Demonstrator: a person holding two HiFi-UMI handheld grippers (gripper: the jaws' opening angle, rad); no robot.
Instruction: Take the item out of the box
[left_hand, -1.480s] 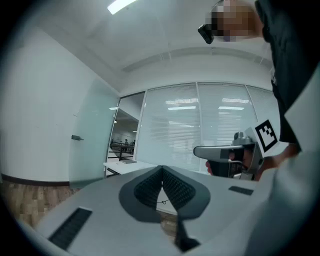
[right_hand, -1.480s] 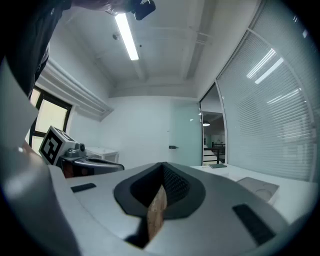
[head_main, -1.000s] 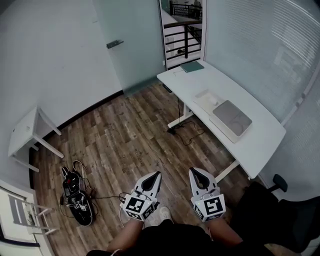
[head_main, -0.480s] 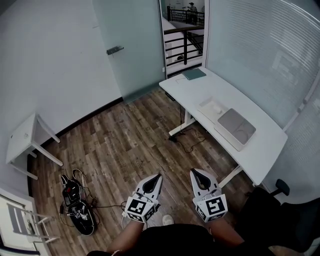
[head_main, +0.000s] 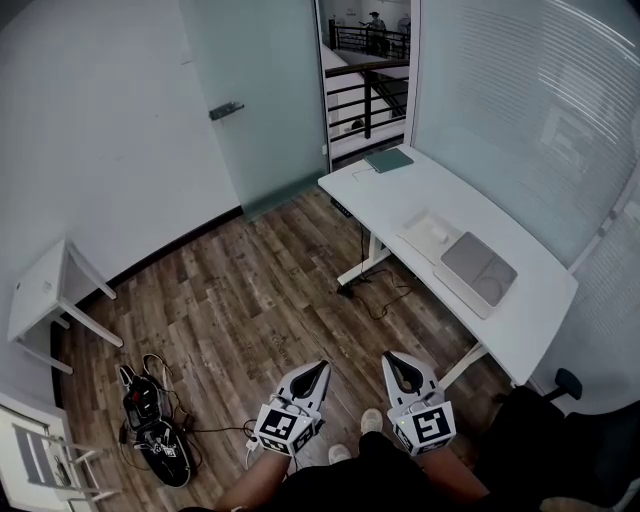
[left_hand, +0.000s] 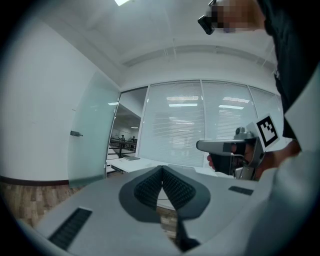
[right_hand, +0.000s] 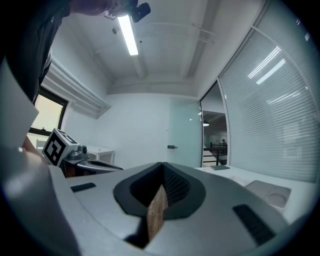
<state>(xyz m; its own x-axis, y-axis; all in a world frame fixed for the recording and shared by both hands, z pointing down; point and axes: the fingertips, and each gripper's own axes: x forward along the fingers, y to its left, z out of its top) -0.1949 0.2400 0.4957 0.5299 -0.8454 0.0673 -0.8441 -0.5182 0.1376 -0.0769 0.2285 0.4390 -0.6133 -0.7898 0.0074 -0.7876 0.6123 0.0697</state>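
A flat grey box lies on the white desk at the right, with a white tray-like piece beside it. The box also shows low at the right of the right gripper view. Both grippers are held level over the wooden floor, well short of the desk. My left gripper is shut with nothing in it. My right gripper is also shut and empty. Each one appears in the other's view: the right gripper, the left gripper.
A green book lies at the desk's far end. A small white side table stands at the left wall. Cables and black gear lie on the floor at lower left. A frosted glass door is ahead; a black chair is at lower right.
Both grippers have dropped lower in the head view, side by side and still shut. The desk and box have shifted slightly right and down in the picture as the person walks.
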